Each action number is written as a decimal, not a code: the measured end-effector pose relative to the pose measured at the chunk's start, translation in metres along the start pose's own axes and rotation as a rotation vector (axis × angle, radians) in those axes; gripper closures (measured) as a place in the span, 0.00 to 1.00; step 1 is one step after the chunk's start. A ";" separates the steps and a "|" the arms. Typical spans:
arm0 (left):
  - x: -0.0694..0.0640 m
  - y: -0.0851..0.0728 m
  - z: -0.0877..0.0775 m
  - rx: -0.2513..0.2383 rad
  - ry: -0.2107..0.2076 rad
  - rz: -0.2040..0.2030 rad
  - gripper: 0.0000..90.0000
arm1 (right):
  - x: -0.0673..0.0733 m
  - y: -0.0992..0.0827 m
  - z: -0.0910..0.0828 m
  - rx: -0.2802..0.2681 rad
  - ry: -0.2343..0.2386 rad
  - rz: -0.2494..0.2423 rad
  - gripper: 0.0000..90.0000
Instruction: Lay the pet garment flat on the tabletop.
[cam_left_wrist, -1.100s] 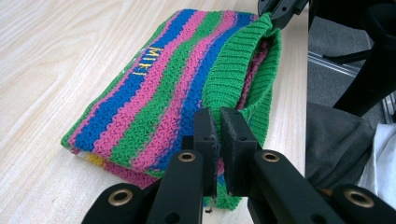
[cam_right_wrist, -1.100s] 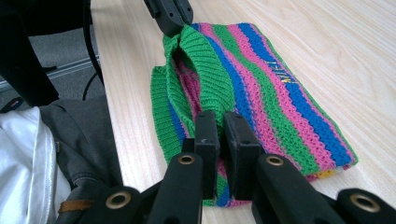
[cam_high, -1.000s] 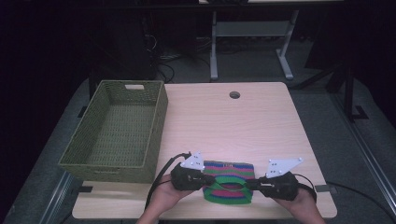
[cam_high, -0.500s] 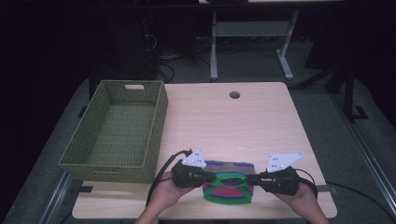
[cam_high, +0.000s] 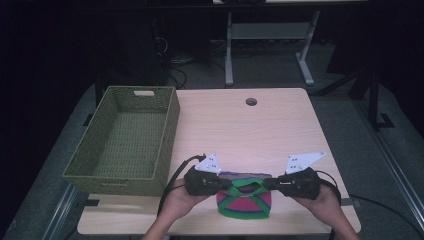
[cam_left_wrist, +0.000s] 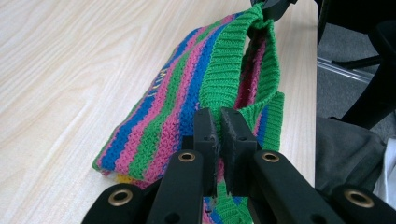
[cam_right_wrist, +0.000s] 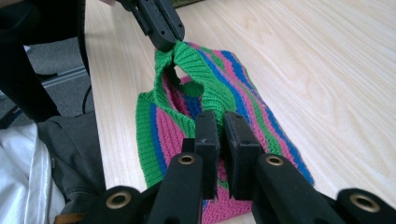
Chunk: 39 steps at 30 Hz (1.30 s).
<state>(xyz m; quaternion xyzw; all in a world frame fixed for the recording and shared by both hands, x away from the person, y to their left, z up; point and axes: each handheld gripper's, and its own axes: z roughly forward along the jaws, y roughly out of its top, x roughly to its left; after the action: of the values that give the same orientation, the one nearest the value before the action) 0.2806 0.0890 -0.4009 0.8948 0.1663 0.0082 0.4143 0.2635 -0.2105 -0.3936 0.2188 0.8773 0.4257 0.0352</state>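
Both hand-held grippers, left (cam_high: 226, 183) and right (cam_high: 268, 183), were clamped on the green collar of the striped knit garment (cam_high: 244, 201). Step judged: lifting it off the tabletop (cam_high: 240, 130). Next move likely calls for carrying it to the basket (cam_high: 127, 140).

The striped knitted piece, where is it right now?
In the high view the striped knitted piece hangs at the table's near edge, stretched between the left gripper and right gripper, right of the green basket.

A green woven basket (cam_high: 122, 142) sits on the left part of the light wooden table (cam_high: 260, 127), its open top showing a bare inside. A round cable hole (cam_high: 251, 102) lies near the table's far edge. Beyond it stands a grey metal frame (cam_high: 267, 37) on dark floor.
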 end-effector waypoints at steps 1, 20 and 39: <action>0.000 0.001 0.000 0.000 0.002 -0.004 0.95 | -0.001 0.001 0.000 -0.002 0.003 0.001 0.93; 0.017 0.023 -0.004 0.018 0.012 -0.013 0.95 | -0.020 0.025 -0.007 0.015 0.002 0.008 0.93; 0.050 0.042 0.002 -0.016 0.056 -0.108 0.95 | -0.056 0.041 -0.006 0.008 -0.022 0.065 0.93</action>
<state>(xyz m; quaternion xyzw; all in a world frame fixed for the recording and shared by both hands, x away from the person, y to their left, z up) 0.3406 0.0781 -0.3773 0.8807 0.2256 0.0120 0.4164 0.3268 -0.2159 -0.3650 0.2521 0.8711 0.4204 0.0302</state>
